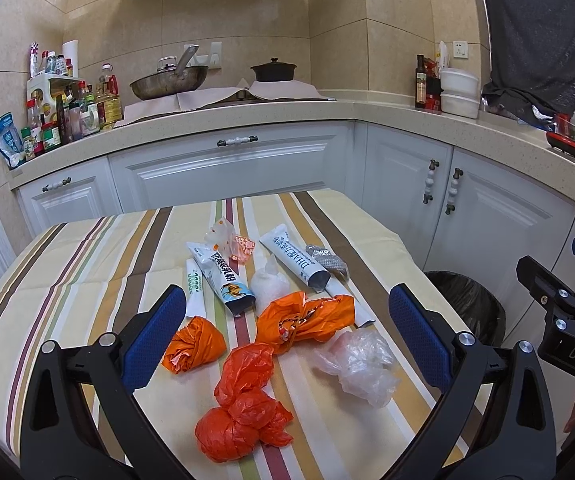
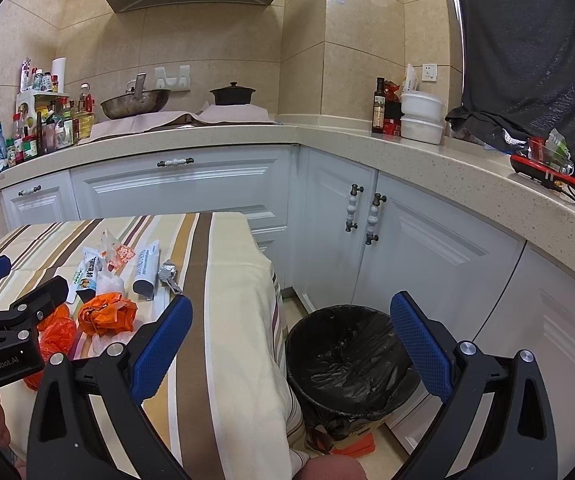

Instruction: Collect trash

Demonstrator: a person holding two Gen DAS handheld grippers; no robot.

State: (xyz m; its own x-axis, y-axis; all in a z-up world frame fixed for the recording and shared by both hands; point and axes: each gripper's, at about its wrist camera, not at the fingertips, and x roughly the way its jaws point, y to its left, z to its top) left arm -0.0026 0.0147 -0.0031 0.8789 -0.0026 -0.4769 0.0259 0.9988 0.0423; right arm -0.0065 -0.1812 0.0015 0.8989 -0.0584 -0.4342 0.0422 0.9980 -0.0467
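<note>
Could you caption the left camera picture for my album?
Open left gripper hovers over orange bags and wrappers on a striped table.

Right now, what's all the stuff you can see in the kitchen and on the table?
Orange plastic bags: three bundles, orange, near end of the table.
Clear plastic bag: one, see-through, right of the orange bags.
Tubes: three, white with print, middle of the table.
Small wrappers: a few, clear and orange, behind the tubes.
Table: one, striped cloth.
Trash bin: one, black liner, on the floor right of the table.
Wok: one, metal, on the stove.
Pot: one, dark, on the stove.
Bottles: many, mixed colours, left counter.
Left gripper: open, over the trash.
Right gripper: open, over the table's edge and the bin.
</note>
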